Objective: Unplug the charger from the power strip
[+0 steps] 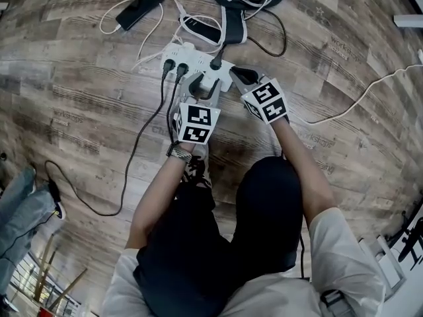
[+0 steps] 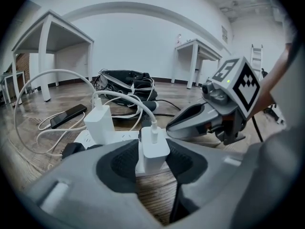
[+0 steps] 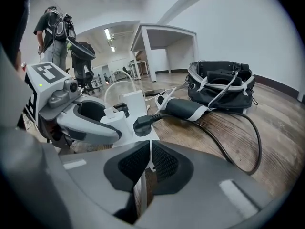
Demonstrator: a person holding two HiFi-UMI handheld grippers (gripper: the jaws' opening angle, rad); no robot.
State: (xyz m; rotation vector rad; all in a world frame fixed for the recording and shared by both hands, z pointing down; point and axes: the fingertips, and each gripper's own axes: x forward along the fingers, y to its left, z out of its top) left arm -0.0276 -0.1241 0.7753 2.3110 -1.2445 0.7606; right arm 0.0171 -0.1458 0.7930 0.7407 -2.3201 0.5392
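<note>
Left tool [image 2: 153, 160]: half closed, pads clamped on either side of the white charger [image 2: 155, 146].
Charger: upright, seated in the power strip [image 2: 122, 136] on the wooden floor [image 1: 79, 78].
Right tool [image 3: 148, 162]: jaws all but together, holding nothing, tips at the strip's end.
Progress: grip made; the pull itself seemingly not yet done.

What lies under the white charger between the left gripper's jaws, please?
The white power strip lies under the charger, on the wooden floor. The charger's prongs and its socket cannot be seen: the charger's own body and the left gripper cover them.
</note>
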